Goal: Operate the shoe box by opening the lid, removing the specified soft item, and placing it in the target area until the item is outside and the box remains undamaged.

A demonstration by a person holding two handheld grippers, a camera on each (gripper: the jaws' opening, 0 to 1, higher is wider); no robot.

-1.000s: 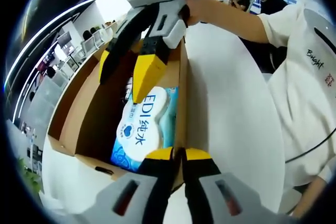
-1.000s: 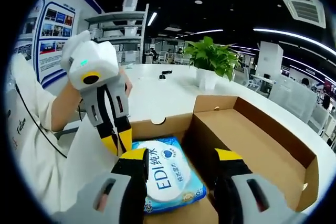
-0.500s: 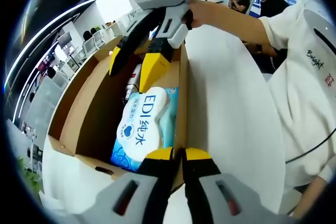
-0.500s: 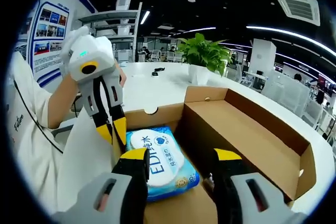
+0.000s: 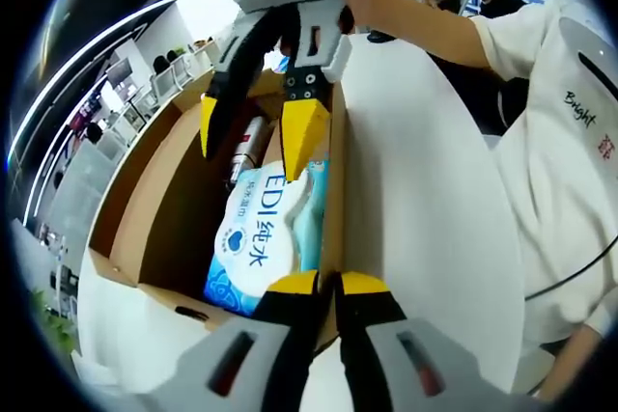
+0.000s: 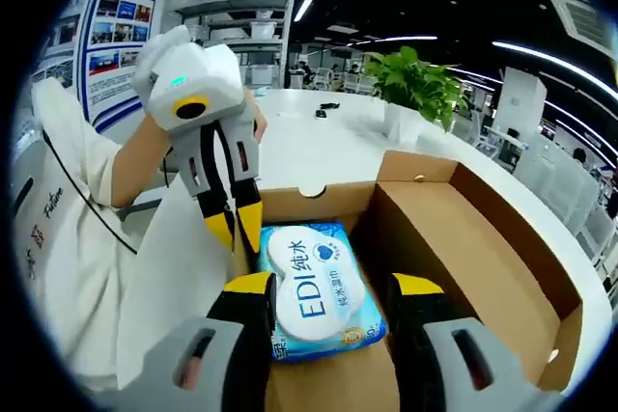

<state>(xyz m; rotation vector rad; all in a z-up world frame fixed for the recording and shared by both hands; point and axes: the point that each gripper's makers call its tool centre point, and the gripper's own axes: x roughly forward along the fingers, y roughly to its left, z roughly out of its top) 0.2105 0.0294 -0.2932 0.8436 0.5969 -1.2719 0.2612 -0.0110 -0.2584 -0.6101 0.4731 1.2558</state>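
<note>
Change since a second ago: right gripper [image 5: 259, 137] has swung so its spread jaws now point straight down over the wet-wipe pack [image 5: 263, 233]; in the right gripper view the pack now sits squarely between that gripper's own jaws rather than off to their left.

Shoe box [image 5: 145, 209]: open cardboard box on the white table [image 5: 425, 229], lid [image 6: 483, 248] folded back flat beside the tray, so the inside is reachable from above. All other places below are given against this box.

Wet-wipe pack [image 6: 319, 287]: the soft item, lying flat on the box floor against the wall nearest the person, label up. It is still inside.

Left gripper [image 5: 326, 288]: fingers clenched together with nothing visible between them, tips at the near short wall of the box, seemingly bracing it so the tray does not slide.

Right gripper [image 6: 333, 288]: fingers released and wide, above the pack, one on each long side, holding nothing yet.

Small bottle-like item [image 5: 247, 147]: in the box beyond the pack; too unclear to name.

Edges: pack is tight to one box wall, so the finger on that side has little slack and could, I judge, catch the cardboard.

Open room: bare table alongside the box on the person's side looks free for setting the pack down.
</note>
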